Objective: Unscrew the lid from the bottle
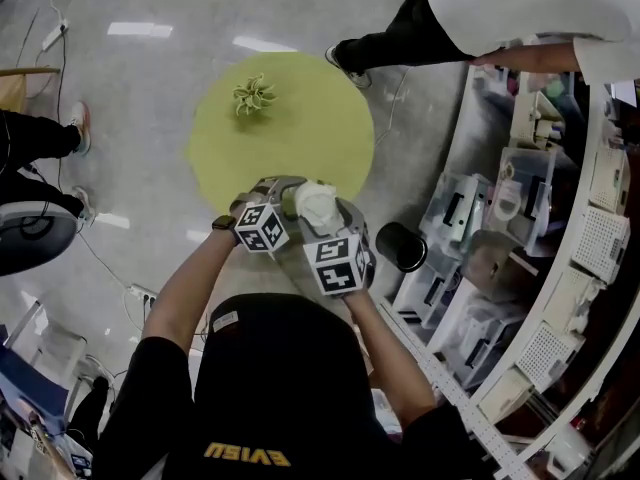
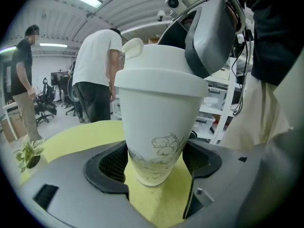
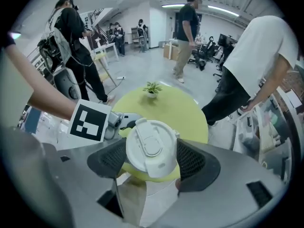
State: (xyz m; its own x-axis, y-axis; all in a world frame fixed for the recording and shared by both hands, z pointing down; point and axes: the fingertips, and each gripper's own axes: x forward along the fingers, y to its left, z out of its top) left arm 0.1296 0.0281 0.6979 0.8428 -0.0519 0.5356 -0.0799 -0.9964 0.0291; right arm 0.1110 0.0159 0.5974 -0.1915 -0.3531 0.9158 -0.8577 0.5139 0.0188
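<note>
Clamping the bottle (image 2: 159, 122) low on its body, left gripper (image 2: 155, 164) holds it up while right gripper (image 3: 151, 159) pinches the lid (image 3: 151, 145) from above; lid looks still seated, unscrewing judged unfinished, all above the yellow table (image 1: 320, 143).

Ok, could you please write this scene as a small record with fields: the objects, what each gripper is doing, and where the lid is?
bottle: white bottle with a flower line drawing
lid: white flip-top lid, seated on the bottle
left gripper: left gripper shut on the bottle's lower body
right gripper: right gripper comes from above, pads against the lid's sides
table: round yellow-green table below
on table: small potted plant
nearby: person in white shirt beside the table
</note>
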